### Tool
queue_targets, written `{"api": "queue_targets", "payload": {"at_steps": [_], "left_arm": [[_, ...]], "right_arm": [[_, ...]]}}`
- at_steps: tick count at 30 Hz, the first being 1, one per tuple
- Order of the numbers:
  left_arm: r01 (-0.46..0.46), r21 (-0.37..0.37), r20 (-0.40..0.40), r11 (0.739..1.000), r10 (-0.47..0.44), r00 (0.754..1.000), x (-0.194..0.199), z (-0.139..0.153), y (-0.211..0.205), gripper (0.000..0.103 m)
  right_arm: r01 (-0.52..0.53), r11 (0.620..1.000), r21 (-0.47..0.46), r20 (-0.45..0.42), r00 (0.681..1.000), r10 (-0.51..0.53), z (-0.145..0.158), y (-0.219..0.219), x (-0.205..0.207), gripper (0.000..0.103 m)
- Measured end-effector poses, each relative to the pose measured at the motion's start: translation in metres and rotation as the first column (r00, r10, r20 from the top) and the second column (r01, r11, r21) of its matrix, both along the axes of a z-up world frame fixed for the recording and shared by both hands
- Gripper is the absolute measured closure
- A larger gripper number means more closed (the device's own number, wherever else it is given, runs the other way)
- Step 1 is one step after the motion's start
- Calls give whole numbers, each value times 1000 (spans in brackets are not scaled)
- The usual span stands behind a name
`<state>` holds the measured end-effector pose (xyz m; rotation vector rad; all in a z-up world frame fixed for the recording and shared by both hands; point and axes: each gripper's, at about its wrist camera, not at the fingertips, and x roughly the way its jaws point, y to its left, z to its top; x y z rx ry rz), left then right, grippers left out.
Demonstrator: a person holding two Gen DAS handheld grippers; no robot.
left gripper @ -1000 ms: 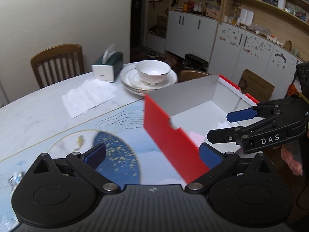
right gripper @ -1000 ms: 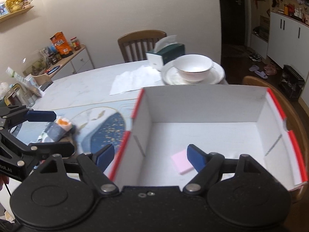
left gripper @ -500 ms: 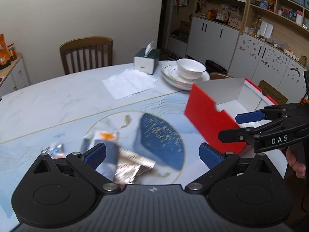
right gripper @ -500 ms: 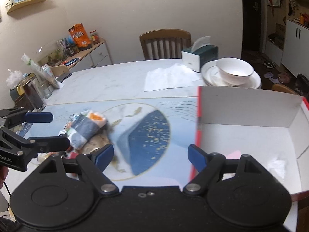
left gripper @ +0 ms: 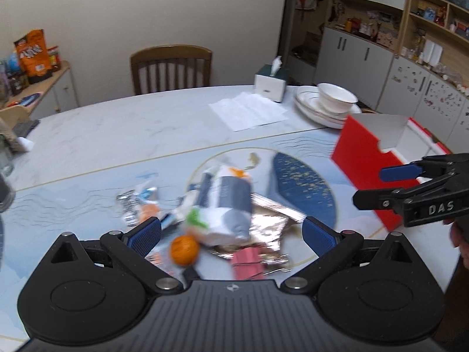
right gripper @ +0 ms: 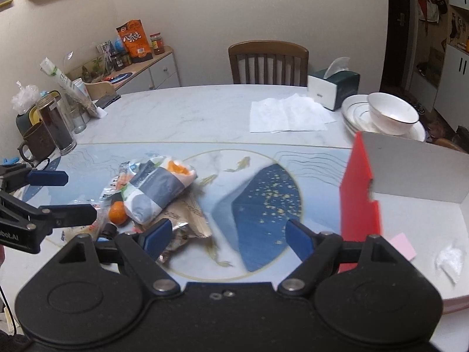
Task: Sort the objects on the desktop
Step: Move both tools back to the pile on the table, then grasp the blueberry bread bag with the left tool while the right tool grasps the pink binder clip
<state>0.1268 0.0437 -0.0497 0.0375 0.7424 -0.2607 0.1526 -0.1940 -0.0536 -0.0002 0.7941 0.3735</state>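
Note:
A heap of desktop litter lies on the blue placemat: a white-and-grey packet (left gripper: 225, 205) (right gripper: 155, 193), an orange ball (left gripper: 184, 249) (right gripper: 117, 212), a crumpled foil wrapper (left gripper: 271, 223) (right gripper: 187, 220) and a pink item (left gripper: 249, 264). My left gripper (left gripper: 231, 234) (right gripper: 67, 195) hovers open just before the heap, touching nothing. My right gripper (right gripper: 227, 236) (left gripper: 381, 186) is open too, over the mat between the heap and the red box (left gripper: 366, 173) (right gripper: 359, 196). The box holds a pink note (right gripper: 401, 245) and a white paper wad (right gripper: 450, 261).
Stacked plates with a white bowl (right gripper: 391, 114), a tissue box (right gripper: 334, 88) and a flat paper napkin (right gripper: 287, 116) sit at the table's far side. A glass jar (right gripper: 57, 126) and a mug (right gripper: 36, 143) stand at the left edge. A wooden chair (left gripper: 171, 69) is behind the table.
Both grippers swung left, away from the red box and toward the heap of litter, which now lies in front of the left gripper. Both stayed open and empty.

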Motion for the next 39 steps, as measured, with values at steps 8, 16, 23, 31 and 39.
{"api": "queue_targets", "payload": {"at_steps": [8, 16, 23, 31, 39], "left_arm": [[-62, 44, -17, 997, 63, 998, -1, -19, 32, 0], [-92, 91, -35, 992, 96, 995, 0, -37, 52, 0], [-72, 94, -54, 993, 77, 996, 4, -46, 58, 0], [-76, 120, -88, 990, 87, 992, 10, -60, 61, 0], [-66, 103, -144, 993, 80, 986, 16, -74, 64, 1]], "right_arm": [[-6, 1000, -6, -13, 1000, 6, -8, 28, -2, 19], [-47, 999, 4, -26, 999, 47, -12, 51, -8, 19], [-95, 995, -18, -38, 995, 94, -15, 76, -11, 19], [-144, 987, -69, -57, 988, 140, -31, 105, -12, 20], [-159, 982, -97, -67, 986, 153, -39, 124, -7, 23]]}}
